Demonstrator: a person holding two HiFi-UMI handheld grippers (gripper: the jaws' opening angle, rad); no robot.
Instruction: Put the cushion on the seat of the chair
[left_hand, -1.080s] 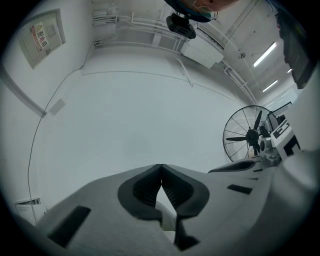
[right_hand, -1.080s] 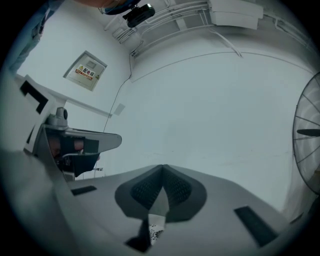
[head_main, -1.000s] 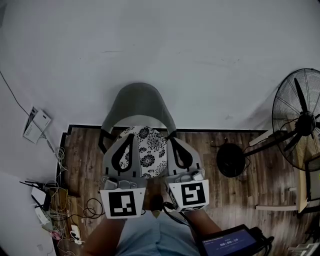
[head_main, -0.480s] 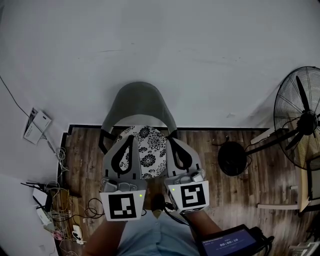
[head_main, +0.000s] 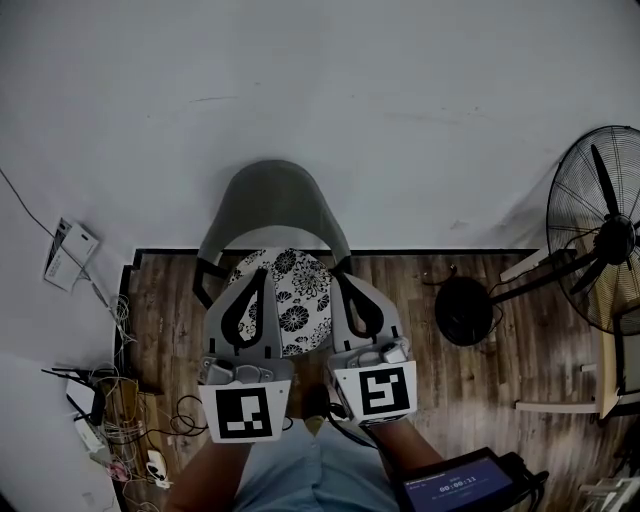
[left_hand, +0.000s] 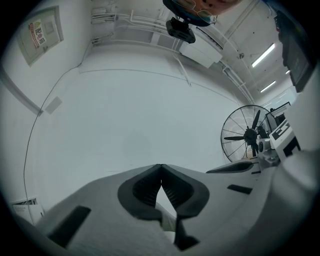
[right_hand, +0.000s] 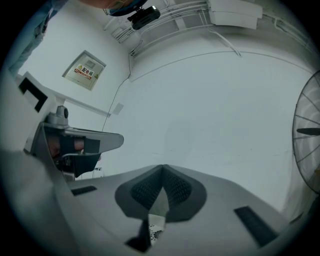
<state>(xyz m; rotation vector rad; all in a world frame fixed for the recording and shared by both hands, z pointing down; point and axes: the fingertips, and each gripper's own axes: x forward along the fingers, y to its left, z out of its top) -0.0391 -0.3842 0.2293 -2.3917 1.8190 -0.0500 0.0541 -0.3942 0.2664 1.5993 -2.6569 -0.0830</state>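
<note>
While the cushion (head_main: 295, 295) rests on the chair (head_main: 275, 200), left hand-held gripper (left_hand: 160, 166) and right hand-held gripper (right_hand: 162, 166) are closed.

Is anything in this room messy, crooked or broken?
Nothing looks damaged or spilled. The flowered cushion lies on the seat of the chair and does not look askew. The one untidy spot is the tangle of cables on the floor by the wall, at the left of the head view.

The left tool (head_main: 262, 278) has edged slightly back toward the person (head_main: 300, 480).
</note>
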